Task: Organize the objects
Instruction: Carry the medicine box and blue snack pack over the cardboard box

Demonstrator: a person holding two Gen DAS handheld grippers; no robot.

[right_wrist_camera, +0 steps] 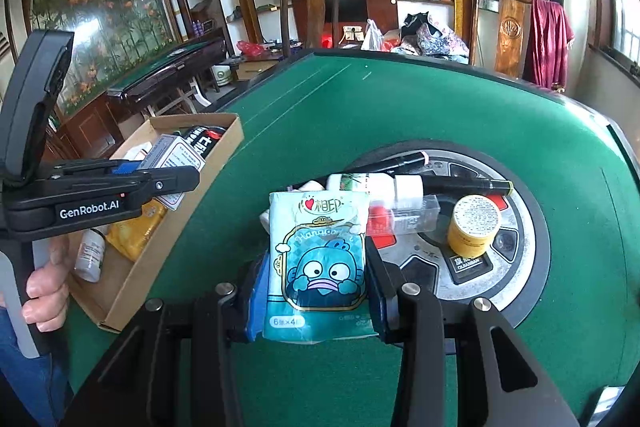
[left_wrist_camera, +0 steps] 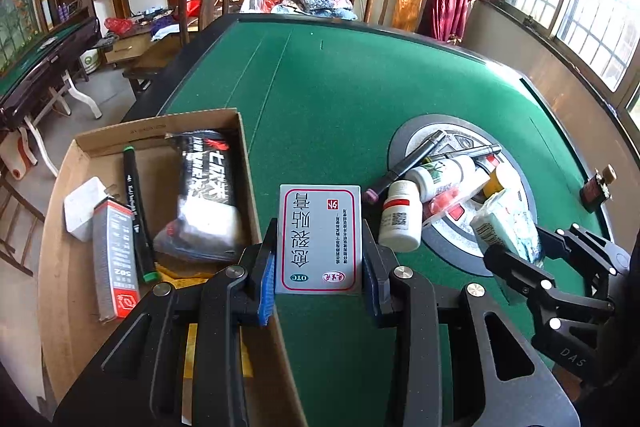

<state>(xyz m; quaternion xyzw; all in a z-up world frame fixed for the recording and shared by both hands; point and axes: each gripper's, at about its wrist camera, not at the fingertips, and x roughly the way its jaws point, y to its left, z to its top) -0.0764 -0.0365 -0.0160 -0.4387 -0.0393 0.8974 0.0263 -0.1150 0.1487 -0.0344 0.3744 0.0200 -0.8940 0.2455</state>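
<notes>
My left gripper (left_wrist_camera: 319, 269) is shut on a grey medicine box (left_wrist_camera: 320, 239) with red-framed print, held above the green felt beside the right wall of the cardboard box (left_wrist_camera: 68, 211). Seen from the right wrist, the medicine box (right_wrist_camera: 172, 157) hangs over that cardboard box (right_wrist_camera: 136, 271). My right gripper (right_wrist_camera: 316, 291) is shut on a teal tissue pack (right_wrist_camera: 320, 259) with a blue cartoon fish. In the left wrist view the right gripper (left_wrist_camera: 510, 251) holds the tissue pack (left_wrist_camera: 508, 223) at the right, over the round hub (left_wrist_camera: 452, 251).
The cardboard box holds a black pouch (left_wrist_camera: 208, 195), a green-capped marker (left_wrist_camera: 138, 211), a "502" glue box (left_wrist_camera: 114, 259) and a white block (left_wrist_camera: 84, 207). On the hub (right_wrist_camera: 516, 291) lie white bottles (left_wrist_camera: 400, 215), markers (right_wrist_camera: 464, 183), a yellow jar (right_wrist_camera: 474, 225) and a clear case (right_wrist_camera: 412, 215). Chairs stand behind the table.
</notes>
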